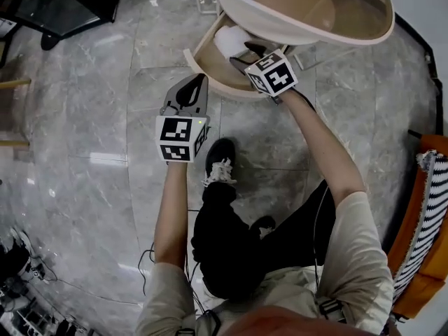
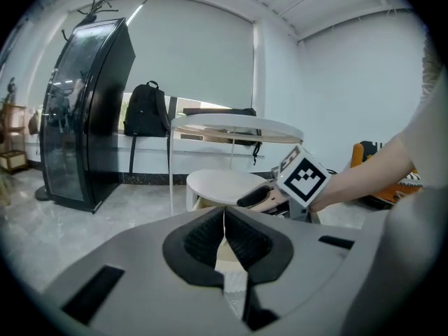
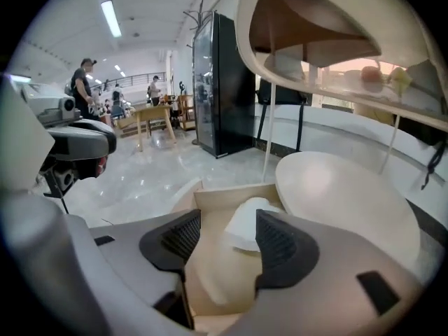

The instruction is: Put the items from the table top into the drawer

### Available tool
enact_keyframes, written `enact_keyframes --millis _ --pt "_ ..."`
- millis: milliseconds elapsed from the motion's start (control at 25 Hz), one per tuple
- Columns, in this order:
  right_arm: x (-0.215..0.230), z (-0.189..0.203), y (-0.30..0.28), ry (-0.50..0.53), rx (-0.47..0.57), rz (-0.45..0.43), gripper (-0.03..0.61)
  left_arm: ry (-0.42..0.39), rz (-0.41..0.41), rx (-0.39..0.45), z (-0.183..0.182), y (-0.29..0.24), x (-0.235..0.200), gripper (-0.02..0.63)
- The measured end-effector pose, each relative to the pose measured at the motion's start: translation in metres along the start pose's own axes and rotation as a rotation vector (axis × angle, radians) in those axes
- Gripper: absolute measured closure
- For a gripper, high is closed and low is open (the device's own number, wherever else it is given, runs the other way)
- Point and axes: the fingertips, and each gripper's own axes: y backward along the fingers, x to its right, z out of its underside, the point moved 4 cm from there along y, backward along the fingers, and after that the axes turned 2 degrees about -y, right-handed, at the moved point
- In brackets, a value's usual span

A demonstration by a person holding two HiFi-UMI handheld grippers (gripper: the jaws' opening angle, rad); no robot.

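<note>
Item: white, soft-looking rounded lump (image 3: 245, 222), lying in the open beige wooden drawer (image 1: 213, 65), at its 1 o'clock inner end in the head view; long axis unclear, partly hidden.
Right gripper (image 3: 222, 238): jaws apart above the drawer, gripping nothing.
Left gripper (image 2: 224, 240): jaws together, empty, at the drawer's 7 o'clock.

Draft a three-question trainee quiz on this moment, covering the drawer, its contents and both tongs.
1. True or false: the drawer stands open.
2. The left tongs are: A shut on nothing, B wide open, C clamped on a cup.
3. Fill in: the white item lies in the drawer, seen between the open ___ tongs.
Key: 1 true; 2 A; 3 right tongs.
</note>
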Motion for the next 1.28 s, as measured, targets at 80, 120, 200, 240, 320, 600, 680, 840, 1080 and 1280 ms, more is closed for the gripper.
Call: enact_keyframes --millis 80,120,200,240,320,600,680,840,1080,1280 --pt "-0.007 -0.004 0.032 -0.056 0.059 0.013 0.328 0.003 -0.017 -0.007 -0.014 0.015 0.002 0.592" --pt "-0.01 -0.009 0.047 -0.087 0.099 0.023 0.328 0.002 -0.027 -0.01 -0.021 0.021 0.002 0.592" --pt "-0.016 -0.02 0.075 -0.137 0.19 0.048 0.329 -0.01 -0.042 -0.008 -0.036 0.031 0.002 0.592" --pt "-0.02 -0.026 0.087 -0.151 0.232 0.061 0.33 -0.018 -0.046 -0.003 -0.043 0.034 0.004 0.592" --pt "-0.032 -0.035 0.111 -0.136 0.292 0.083 0.331 -0.027 -0.048 0.012 -0.055 0.043 0.012 0.592" --pt "-0.052 -0.099 0.176 0.086 0.397 0.152 0.54 -0.062 -0.049 0.041 -0.098 0.05 0.031 0.592" --pt "-0.048 -0.118 0.188 0.119 0.408 0.177 0.54 -0.072 -0.056 0.036 -0.107 0.048 0.031 0.592" --pt "-0.037 -0.16 0.203 0.288 0.362 0.243 0.538 -0.052 -0.061 0.061 -0.13 0.044 0.023 0.592" --pt "-0.024 -0.193 0.171 0.59 0.148 0.265 0.359 -0.041 -0.057 0.073 -0.151 0.034 0.014 0.592" --pt "-0.017 -0.204 0.131 0.706 0.001 0.263 0.318 -0.05 -0.046 0.079 -0.145 0.029 0.01 0.592"
